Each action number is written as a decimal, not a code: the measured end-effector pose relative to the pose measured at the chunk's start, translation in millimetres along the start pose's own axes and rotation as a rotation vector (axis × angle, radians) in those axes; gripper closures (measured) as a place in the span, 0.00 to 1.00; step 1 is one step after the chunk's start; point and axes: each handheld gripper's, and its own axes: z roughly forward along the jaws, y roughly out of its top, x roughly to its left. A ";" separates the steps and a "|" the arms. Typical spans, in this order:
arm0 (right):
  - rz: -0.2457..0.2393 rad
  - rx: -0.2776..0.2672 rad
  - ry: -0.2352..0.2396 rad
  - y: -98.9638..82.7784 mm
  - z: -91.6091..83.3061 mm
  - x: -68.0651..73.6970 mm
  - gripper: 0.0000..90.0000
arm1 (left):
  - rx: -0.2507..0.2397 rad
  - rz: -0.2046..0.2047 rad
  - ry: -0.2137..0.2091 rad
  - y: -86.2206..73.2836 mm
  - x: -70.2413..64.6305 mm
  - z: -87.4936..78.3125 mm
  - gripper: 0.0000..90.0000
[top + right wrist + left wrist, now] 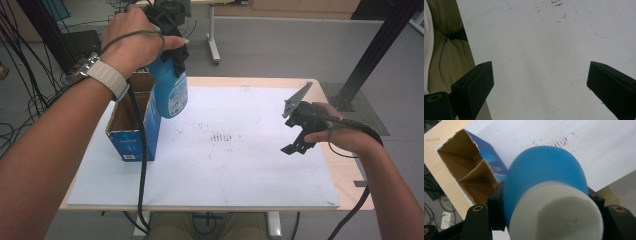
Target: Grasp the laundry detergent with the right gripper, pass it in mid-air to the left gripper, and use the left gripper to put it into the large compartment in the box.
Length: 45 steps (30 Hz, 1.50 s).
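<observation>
The left gripper (172, 52) clamps the blue bottle (170, 90) just below its white cap, above the open box (134, 125) at the table's (345, 170) left edge – slanted, it could catch the torn rim – while the right gripper (296, 131) rests open near the right edge.

The left claw (176, 54) and right claw (296, 145) are black – blocky jaws with brass-ringed screw holes. A grey three-cornered plate (296, 99) tops the right one. Black cables trail from both; the left wrist wears a pale-strapped watch (102, 74).
</observation>
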 end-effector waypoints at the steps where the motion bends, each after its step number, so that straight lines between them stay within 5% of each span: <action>1: 0.000 0.001 0.000 -0.5 -0.3 -0.4 0.08 | -0.009 -0.023 0.004 0.0 2.6 -0.8 0.42; 27: 0.008 0.007 -0.009 1.4 -1.2 -5.3 0.08 | -0.013 -0.209 0.036 -14.3 54.8 -22.2 0.42; 45: 0.019 0.008 0.001 -0.7 6.3 -11.0 0.08 | 0.012 -0.316 0.087 -19.2 84.5 -12.7 0.42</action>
